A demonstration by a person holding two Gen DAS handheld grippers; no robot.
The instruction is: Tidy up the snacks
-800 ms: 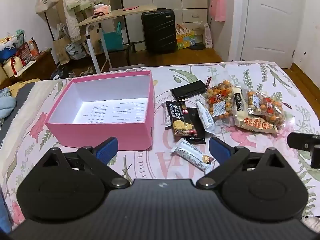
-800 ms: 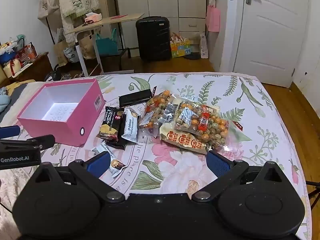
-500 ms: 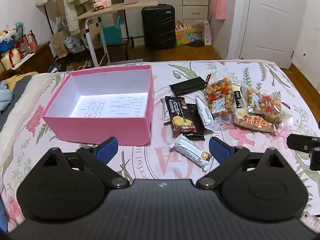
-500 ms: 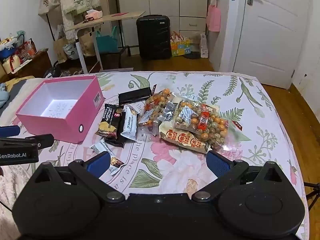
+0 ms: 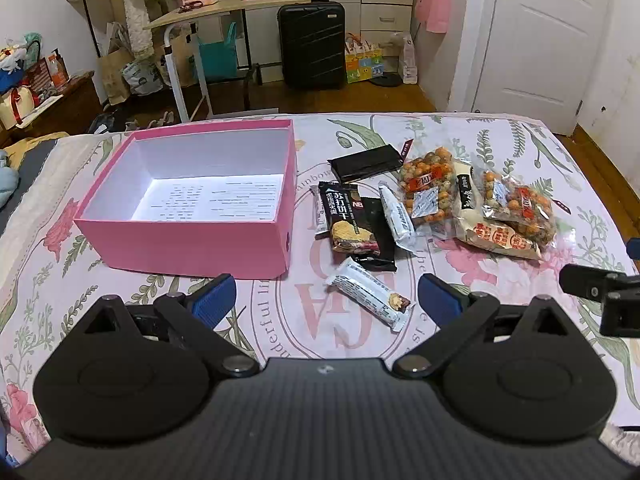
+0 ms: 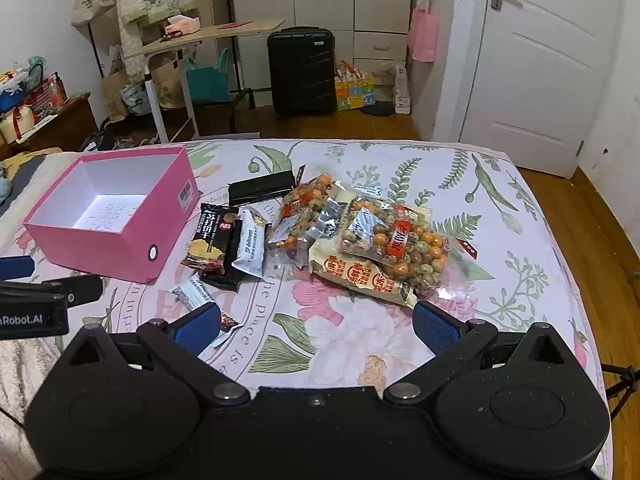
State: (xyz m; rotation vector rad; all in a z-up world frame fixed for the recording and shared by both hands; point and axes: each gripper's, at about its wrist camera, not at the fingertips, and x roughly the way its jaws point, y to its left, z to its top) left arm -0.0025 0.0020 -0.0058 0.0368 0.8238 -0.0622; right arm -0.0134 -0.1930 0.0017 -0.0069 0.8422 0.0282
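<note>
An open pink box (image 5: 188, 240) (image 6: 120, 240) with a white inside sits on the flowered bedspread, with only a printed sheet on its floor. To its right lie several snacks: a black cracker pack (image 5: 348, 220) (image 6: 210, 238), a white bar (image 5: 396, 216) (image 6: 251, 244), a black flat pack (image 5: 366, 162) (image 6: 260, 188), bags of coloured coated nuts (image 5: 430, 188) (image 6: 394, 242) and a cream bag (image 5: 500, 236). A white snack bar (image 5: 368, 294) lies nearest. My left gripper (image 5: 324, 300) hangs open above the bed, with that bar between its fingers' line. My right gripper (image 6: 316, 326) is open over the bedspread, below the nut bags.
The bed's far edge faces a wooden floor with a black suitcase (image 5: 312, 44), a side table (image 5: 224, 12) and a white door (image 6: 540, 68). Clutter fills the left wall. The right gripper's finger shows at the left wrist view's right edge (image 5: 600, 292).
Both views have drawn back and risen slightly, so the box and snacks sit a little lower and farther. Nothing on the bed has moved and both grippers stay open.
</note>
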